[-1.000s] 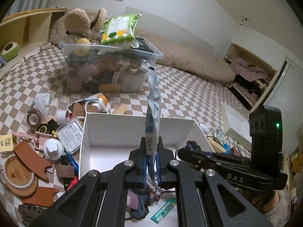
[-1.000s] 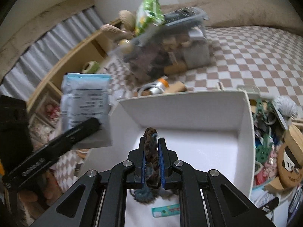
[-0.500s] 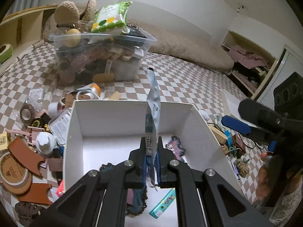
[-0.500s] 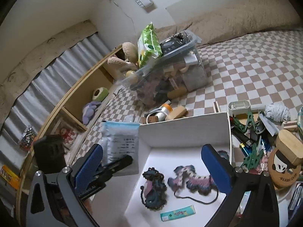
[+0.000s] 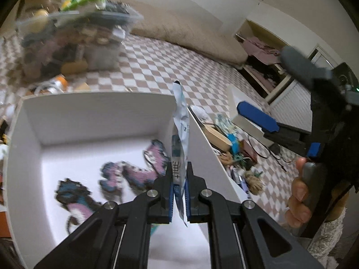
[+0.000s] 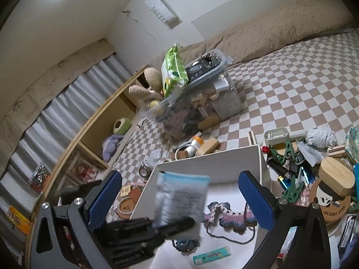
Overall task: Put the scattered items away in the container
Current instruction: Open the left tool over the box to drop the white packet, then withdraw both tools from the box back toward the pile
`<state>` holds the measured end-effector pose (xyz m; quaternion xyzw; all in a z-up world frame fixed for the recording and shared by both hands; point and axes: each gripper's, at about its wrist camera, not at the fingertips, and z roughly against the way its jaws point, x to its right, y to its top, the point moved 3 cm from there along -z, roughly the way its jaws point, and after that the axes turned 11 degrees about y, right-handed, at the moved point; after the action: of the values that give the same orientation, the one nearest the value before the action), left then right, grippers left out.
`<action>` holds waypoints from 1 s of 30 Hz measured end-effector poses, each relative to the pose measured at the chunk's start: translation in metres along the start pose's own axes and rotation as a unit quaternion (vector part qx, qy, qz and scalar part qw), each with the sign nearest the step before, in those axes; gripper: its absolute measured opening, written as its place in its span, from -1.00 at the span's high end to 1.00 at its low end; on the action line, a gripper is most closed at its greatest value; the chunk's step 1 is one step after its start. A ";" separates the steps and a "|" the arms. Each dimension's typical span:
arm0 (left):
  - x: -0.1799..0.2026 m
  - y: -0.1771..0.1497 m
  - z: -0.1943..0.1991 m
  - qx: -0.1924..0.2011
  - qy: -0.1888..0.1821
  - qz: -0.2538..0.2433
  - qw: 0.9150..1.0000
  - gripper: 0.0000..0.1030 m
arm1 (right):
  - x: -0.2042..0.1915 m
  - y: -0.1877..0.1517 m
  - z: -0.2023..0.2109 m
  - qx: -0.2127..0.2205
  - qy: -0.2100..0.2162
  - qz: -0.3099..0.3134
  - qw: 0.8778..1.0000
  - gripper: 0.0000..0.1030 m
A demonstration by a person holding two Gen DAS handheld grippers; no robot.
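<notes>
Inside white box (image 6: 215,163): two crochet pieces (image 6: 226,215). Left fingers (image 5: 179,177) clamp packet (image 5: 180,132); right fingers (image 6: 255,197) apart.

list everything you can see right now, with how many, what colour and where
box: 1, white, centre of bed
packet: 1, pale blue, held over box
crochet pieces: 2, pink-blue, inside box
small wrapper: 1, teal, inside box
storage bin: 1, clear, behind box, full
green pouch: 1, on bin
wooden round box: 1, tan, right of box
left gripper: shut on packet
right gripper: open, empty, beside box
</notes>
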<state>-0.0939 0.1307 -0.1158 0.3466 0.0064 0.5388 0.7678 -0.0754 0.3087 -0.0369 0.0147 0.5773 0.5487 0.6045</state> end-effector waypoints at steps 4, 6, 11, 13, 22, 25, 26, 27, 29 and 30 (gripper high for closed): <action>0.005 0.000 -0.019 -0.030 -0.028 0.014 0.999 0.84 | 0.001 0.003 0.006 0.008 0.006 -0.004 1.000 -1.00; 0.004 -0.002 -0.033 -0.051 0.006 0.015 0.999 -0.28 | 0.001 0.004 0.007 0.009 0.007 -0.004 1.000 -1.00; -0.018 -0.002 -0.027 -0.035 0.052 0.058 0.996 -0.98 | 0.004 0.004 0.011 0.011 0.004 -0.006 1.000 -1.00; -0.026 -0.001 -0.014 -0.018 0.065 0.063 0.996 -1.00 | 0.006 0.005 0.013 0.015 0.005 -0.008 1.000 -1.00; -0.038 0.003 0.002 0.014 0.097 0.060 0.993 -1.00 | 0.004 0.006 0.018 0.020 0.006 -0.009 1.000 -1.00; -0.035 0.004 0.008 0.026 0.107 0.055 0.992 -1.00 | 0.003 0.006 0.017 0.019 0.007 -0.007 1.000 -1.00; -0.035 0.004 0.011 0.032 0.110 0.050 0.992 -1.00 | 0.003 0.005 0.017 0.019 0.007 -0.007 1.000 -1.00; -0.034 0.004 0.014 0.037 0.113 0.046 0.992 -1.00 | 0.003 0.005 0.018 0.019 0.007 -0.007 1.000 -1.00; -0.033 0.005 0.019 0.046 0.123 0.040 0.991 -1.00 | 0.003 0.004 0.018 0.018 0.008 -0.008 1.000 -1.00; -0.033 0.006 0.021 0.050 0.129 0.038 0.990 -1.00 | 0.003 0.003 0.017 0.017 0.010 -0.008 1.000 -1.00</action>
<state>-0.1041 0.0935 -0.1086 0.3124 0.1194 0.6067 0.7211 -0.0661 0.3225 -0.0309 0.0149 0.5930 0.5339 0.6025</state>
